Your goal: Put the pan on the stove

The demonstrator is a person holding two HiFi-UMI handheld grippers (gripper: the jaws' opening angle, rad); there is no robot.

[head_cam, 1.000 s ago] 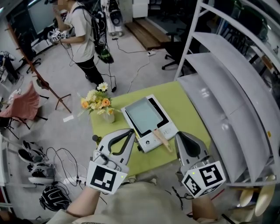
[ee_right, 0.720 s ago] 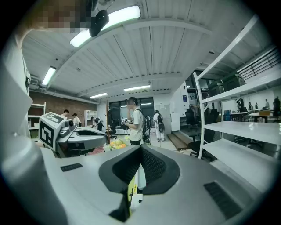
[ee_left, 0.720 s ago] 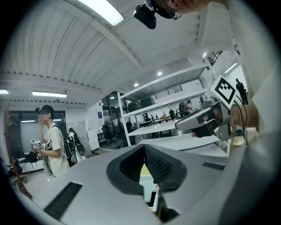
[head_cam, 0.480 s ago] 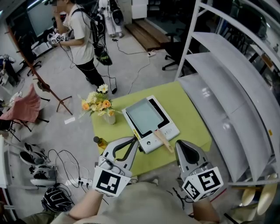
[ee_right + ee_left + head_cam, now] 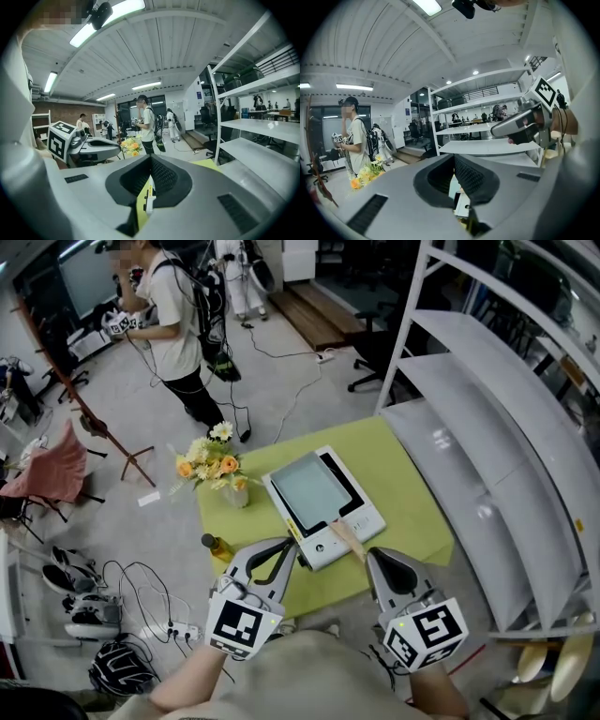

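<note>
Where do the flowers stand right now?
In the head view the flowers stand at the left corner of the green table, just left of the white stove.

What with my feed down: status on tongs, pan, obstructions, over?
Left tongs shut, empty; right tongs shut, empty. Pan on stove, wooden handle toward me. Flowers beside stove, nothing blocking.
</note>
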